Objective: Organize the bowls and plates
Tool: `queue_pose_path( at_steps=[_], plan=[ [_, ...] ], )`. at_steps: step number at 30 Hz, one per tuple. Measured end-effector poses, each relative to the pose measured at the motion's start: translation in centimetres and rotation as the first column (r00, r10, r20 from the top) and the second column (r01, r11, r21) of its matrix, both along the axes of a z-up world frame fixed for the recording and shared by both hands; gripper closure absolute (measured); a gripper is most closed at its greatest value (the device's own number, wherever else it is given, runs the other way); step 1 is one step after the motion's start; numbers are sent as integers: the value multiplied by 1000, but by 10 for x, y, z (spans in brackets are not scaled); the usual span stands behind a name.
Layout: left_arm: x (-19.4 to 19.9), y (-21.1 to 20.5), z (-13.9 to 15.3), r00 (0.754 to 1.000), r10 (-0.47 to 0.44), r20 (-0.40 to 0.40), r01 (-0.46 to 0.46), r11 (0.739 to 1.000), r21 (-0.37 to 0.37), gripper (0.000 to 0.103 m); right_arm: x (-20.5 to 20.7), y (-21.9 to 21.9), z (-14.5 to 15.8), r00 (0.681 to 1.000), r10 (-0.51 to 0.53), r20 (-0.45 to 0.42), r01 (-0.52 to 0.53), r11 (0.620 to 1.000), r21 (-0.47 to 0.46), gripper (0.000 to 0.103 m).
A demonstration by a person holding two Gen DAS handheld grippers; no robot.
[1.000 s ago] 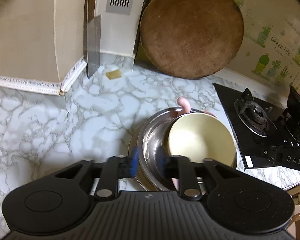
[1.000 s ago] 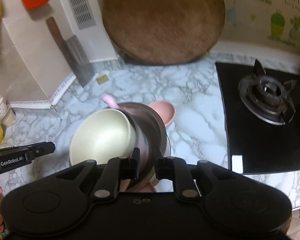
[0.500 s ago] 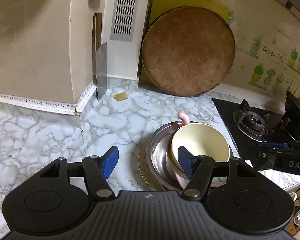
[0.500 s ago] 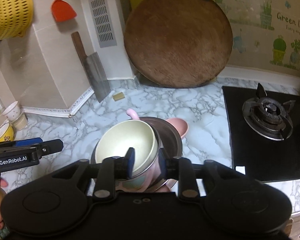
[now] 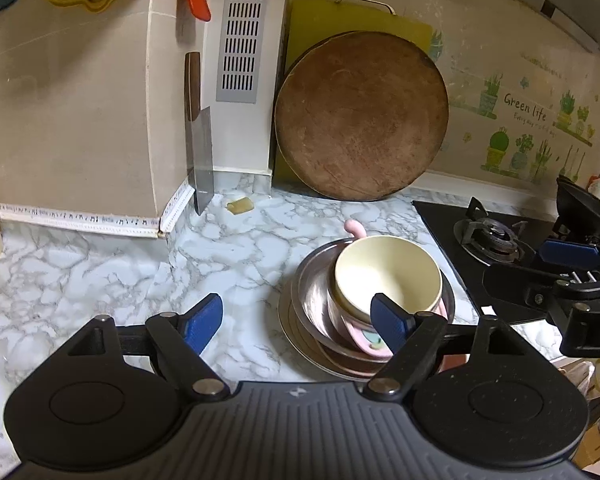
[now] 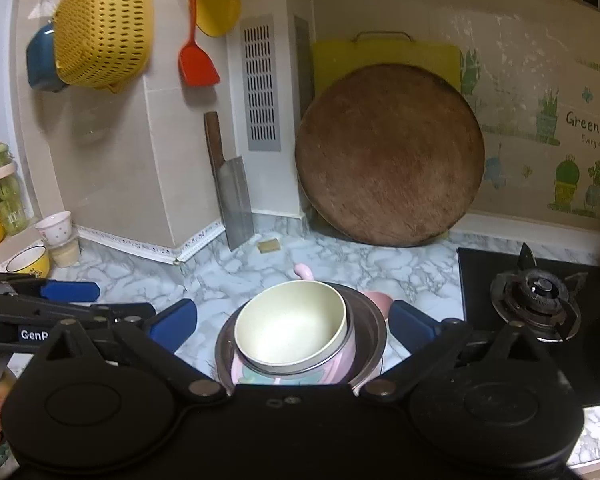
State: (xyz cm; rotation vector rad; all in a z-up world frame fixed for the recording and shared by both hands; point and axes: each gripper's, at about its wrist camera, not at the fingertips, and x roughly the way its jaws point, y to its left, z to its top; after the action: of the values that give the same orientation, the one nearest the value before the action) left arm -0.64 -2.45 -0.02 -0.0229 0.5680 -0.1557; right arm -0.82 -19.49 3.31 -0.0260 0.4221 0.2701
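Marble counter [image 5: 228,256], with round wooden board [image 5: 362,116] leaning on the far wall. Near the hob [image 6: 536,304]: steel basin [image 5: 312,292] on a plate, holding a pink bowl [image 6: 340,360] with cream bowl [image 5: 386,272] nested inside. Left gripper [image 5: 298,322] and right gripper [image 6: 292,328]: jaws spreading, gripping nothing

The marble counter [image 5: 100,272] left of the stacked bowls [image 5: 384,280] is bare, so a hand can pass there freely. Behind the stack there is open counter up to the round wooden board [image 5: 360,116], which leans on the wall. A cleaver [image 5: 200,152] hangs at the wall corner. On the right the gas stove [image 6: 536,300] stands close beside the stack and narrows the way.
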Motion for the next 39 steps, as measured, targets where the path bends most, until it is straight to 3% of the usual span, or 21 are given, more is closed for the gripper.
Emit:
queue_pose_path(
  at_steps=[3, 13, 39],
  plan=[
    [-6, 1, -2, 1000, 2, 9, -2, 1000, -13, 0, -4, -1, -3, 1000, -2, 3, 2, 1000, 7, 0],
    [-26, 2, -8, 1000, 8, -9, -9, 999, -53, 0, -16, -6, -13, 1000, -28, 1, 28, 999, 24, 0],
    [-38, -3, 2, 1000, 4, 23, -3, 999, -45, 0, -24, -10, -11, 999, -29, -27, 30, 998, 47, 0]
  ],
)
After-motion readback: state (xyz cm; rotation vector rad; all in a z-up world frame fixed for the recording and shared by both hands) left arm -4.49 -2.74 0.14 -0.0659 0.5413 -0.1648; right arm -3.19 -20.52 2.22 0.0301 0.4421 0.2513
